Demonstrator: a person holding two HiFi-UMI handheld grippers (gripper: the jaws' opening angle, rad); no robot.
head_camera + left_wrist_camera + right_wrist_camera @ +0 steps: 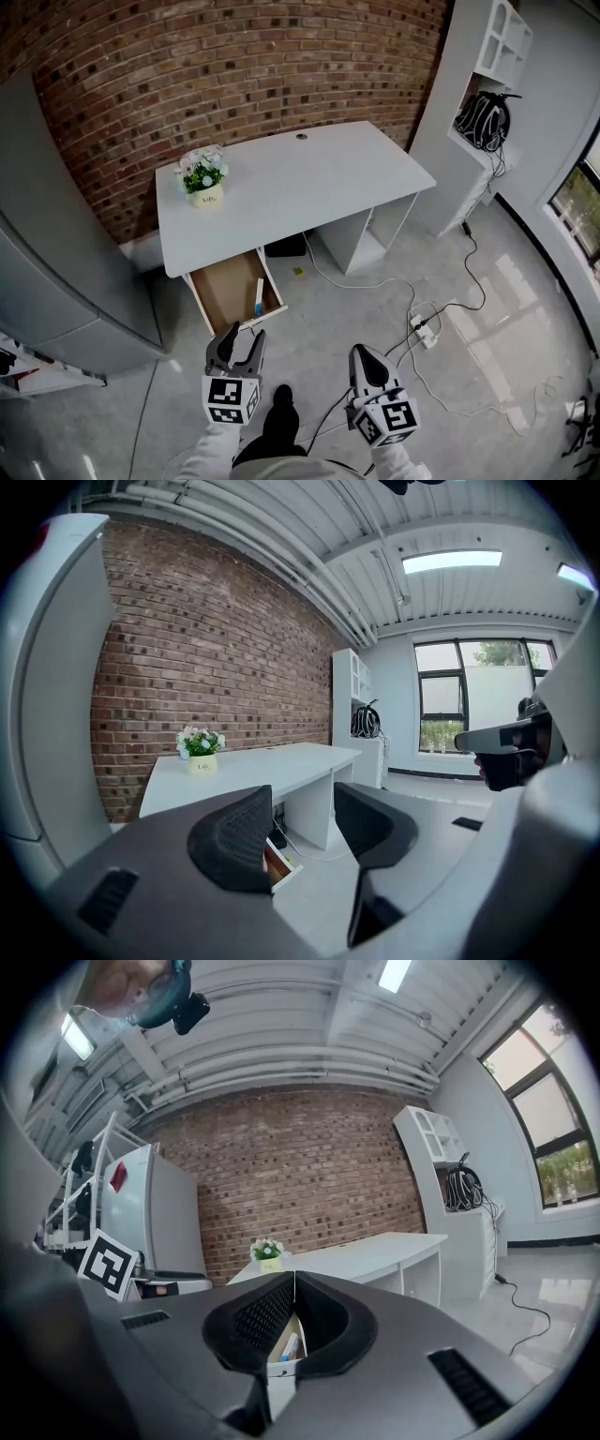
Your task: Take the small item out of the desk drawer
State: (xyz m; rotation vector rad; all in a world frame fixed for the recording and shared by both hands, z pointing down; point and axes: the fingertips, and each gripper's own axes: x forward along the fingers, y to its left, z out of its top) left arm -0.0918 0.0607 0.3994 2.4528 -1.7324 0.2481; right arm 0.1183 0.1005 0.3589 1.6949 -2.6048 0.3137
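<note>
Under the white desk [300, 178] an open drawer [225, 289] with a brown bottom sticks out toward me. A small white and blue item [260, 297] lies along its right side. My left gripper [244, 334] hovers just in front of the drawer's front edge, open, with nothing between its jaws [302, 822]. My right gripper [364, 354] hangs further right over the floor, shut and empty. In the right gripper view the item [289, 1346] shows in the drawer below the closed tips [294, 1281]. The drawer's corner [278, 862] peeks between the left jaws.
A potted flower [204, 176] stands on the desk's left end. A power strip [424, 330] and loose cables lie on the floor to the right. A white shelf unit [487, 94] stands at the right, a grey cabinet [56, 281] at the left. The person's shoe [281, 408] is below.
</note>
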